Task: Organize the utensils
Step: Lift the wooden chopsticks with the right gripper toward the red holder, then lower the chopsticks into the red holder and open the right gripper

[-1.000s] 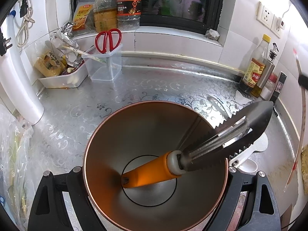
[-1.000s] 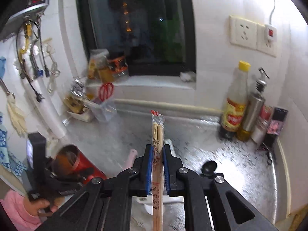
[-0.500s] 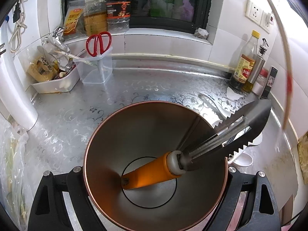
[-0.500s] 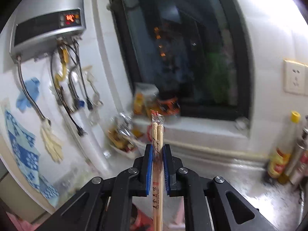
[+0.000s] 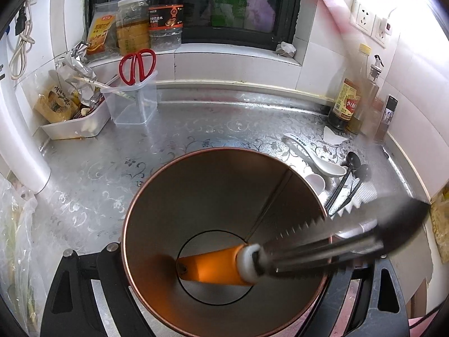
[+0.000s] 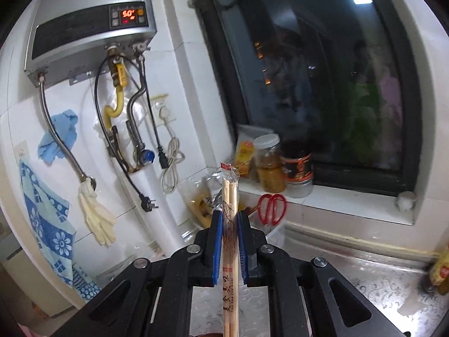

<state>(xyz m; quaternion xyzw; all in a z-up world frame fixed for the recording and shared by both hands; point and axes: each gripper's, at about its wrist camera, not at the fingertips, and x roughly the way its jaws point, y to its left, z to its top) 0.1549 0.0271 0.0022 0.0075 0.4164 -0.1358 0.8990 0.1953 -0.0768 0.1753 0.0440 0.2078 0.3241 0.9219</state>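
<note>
My left gripper (image 5: 224,255) is shut on a copper-rimmed metal cup (image 5: 196,196), one finger on each side of it above the silver counter (image 5: 196,129). An orange-handled metal tool (image 5: 219,266) stands handle-down inside the cup, and its toothed metal end (image 5: 336,238) leans out over the right rim. In the right wrist view my right gripper (image 6: 230,224) is shut on a pair of wrapped wooden chopsticks (image 6: 230,193). They stick out past the blue pads (image 6: 217,238), raised in front of the tiled wall and the window.
White spoons (image 5: 317,157) and black spoons (image 5: 353,163) lie on the counter right of the cup. A clear container (image 5: 132,106) with red scissors (image 5: 137,64) and a white tray (image 5: 75,129) stand at the back left, and bottles (image 5: 348,104) at the back right. A water heater (image 6: 89,33) hangs on the wall.
My right gripper rose and swung left with the chopsticks, its view going from the counter to the wall with the heater. The left gripper stayed, and the tool's metal end sank toward the right rim.
</note>
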